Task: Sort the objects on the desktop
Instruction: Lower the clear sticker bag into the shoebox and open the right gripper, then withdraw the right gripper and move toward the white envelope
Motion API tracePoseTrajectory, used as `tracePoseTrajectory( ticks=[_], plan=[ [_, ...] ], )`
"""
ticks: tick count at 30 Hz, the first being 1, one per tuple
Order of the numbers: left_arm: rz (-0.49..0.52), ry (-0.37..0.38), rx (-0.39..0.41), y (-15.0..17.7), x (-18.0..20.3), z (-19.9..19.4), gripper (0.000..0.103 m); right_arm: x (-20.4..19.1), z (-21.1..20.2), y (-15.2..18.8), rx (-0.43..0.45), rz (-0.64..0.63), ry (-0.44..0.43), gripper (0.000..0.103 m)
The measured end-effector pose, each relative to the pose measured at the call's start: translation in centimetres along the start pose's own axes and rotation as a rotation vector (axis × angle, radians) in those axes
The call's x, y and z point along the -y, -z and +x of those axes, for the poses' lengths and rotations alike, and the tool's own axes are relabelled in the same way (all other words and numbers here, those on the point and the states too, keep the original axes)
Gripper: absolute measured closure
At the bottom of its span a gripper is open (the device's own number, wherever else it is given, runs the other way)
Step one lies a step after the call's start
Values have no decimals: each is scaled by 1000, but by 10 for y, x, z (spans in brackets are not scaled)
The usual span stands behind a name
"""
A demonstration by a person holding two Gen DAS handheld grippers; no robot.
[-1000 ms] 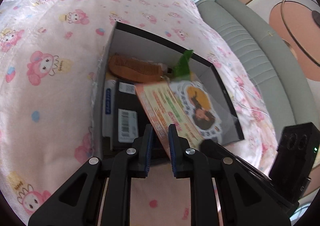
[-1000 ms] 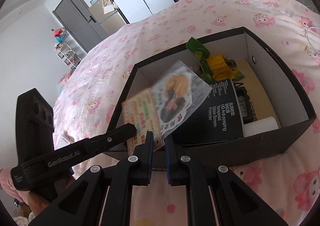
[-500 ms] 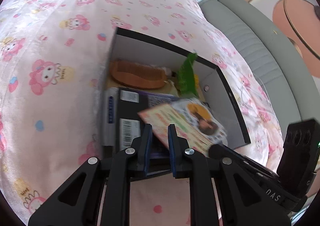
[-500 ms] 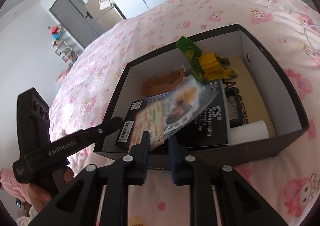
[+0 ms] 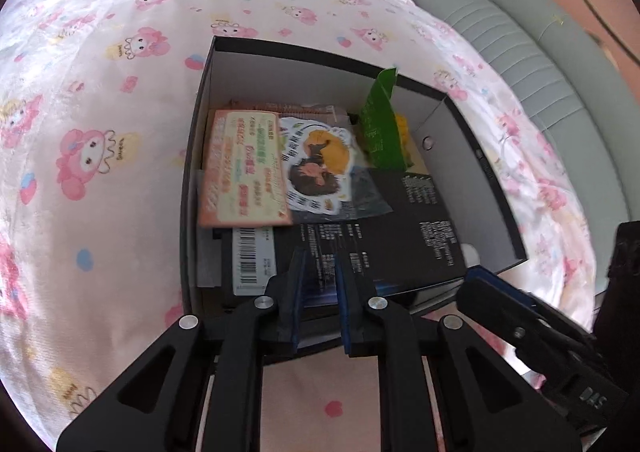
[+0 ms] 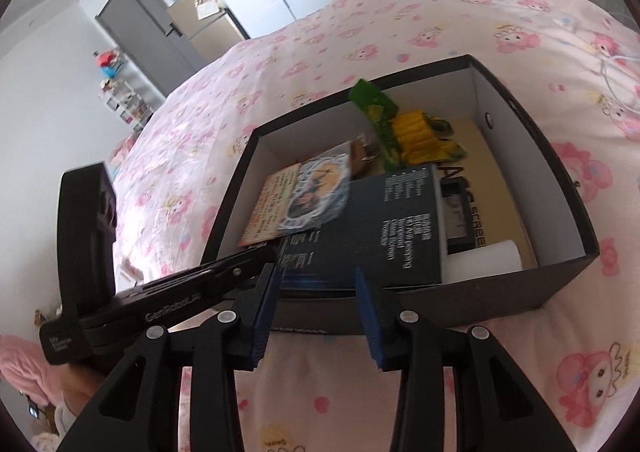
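Note:
A black cardboard box [image 5: 192, 188] [image 6: 576, 188] sits on the pink bedspread. A pink-and-clear sticker packet [image 5: 276, 168] [image 6: 300, 196] lies flat inside it, on a black booklet [image 5: 396, 228] [image 6: 384, 228]. A green and yellow packet [image 5: 380, 128] [image 6: 400, 128] leans at the back. My left gripper [image 5: 319, 288] hovers at the box's near edge, jaws slightly apart and empty. My right gripper [image 6: 316, 300] is open and empty at the near wall. Each gripper shows in the other's view.
The box also holds a white roll [image 6: 484, 260], a tan screen-protector pack [image 6: 492, 188] and a barcode label [image 5: 252, 260]. A grey padded headboard [image 5: 520, 52] lies to the right. A white cable [image 6: 616, 68] rests on the bedspread. A grey door [image 6: 140, 32] is far off.
The sticker packet was held over the box by my right gripper; it now lies released inside. The right jaws have opened wide and the left jaws have parted a little.

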State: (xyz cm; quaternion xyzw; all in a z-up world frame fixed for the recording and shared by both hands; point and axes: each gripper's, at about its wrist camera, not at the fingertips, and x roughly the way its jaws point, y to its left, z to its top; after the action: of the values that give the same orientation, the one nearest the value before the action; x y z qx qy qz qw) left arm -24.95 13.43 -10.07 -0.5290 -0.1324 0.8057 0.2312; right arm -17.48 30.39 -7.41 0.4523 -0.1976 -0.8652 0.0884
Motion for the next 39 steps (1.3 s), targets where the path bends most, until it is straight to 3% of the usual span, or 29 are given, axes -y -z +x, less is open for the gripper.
tracePoseTrajectory(
  ticks=[8, 15, 17, 19, 22, 28, 31, 39],
  plan=[
    [-5, 4, 46, 9, -5, -19, 90, -12, -5, 7, 2, -18, 14, 68],
    [29, -57, 124, 24, -1, -67, 88, -42, -12, 15, -2, -59, 66, 68],
    [34, -73, 147, 30, -1, -84, 83, -54, -19, 19, 12, -78, 89, 68],
    [44, -93, 180, 37, -1, -103, 77, -66, -28, 25, 33, -91, 106, 67],
    [54, -122, 230, 50, 0, -130, 77, -83, -41, 35, 57, -103, 113, 62],
    [76, -181, 298, 82, 0, -180, 74, -117, -62, 56, 80, -142, 106, 62],
    [89, -206, 319, 98, 0, -197, 67, -131, -70, 69, 92, -155, 107, 61],
    [75, -234, 340, 133, -11, -224, 67, -159, -82, 95, 108, -196, 102, 60]
  ],
)
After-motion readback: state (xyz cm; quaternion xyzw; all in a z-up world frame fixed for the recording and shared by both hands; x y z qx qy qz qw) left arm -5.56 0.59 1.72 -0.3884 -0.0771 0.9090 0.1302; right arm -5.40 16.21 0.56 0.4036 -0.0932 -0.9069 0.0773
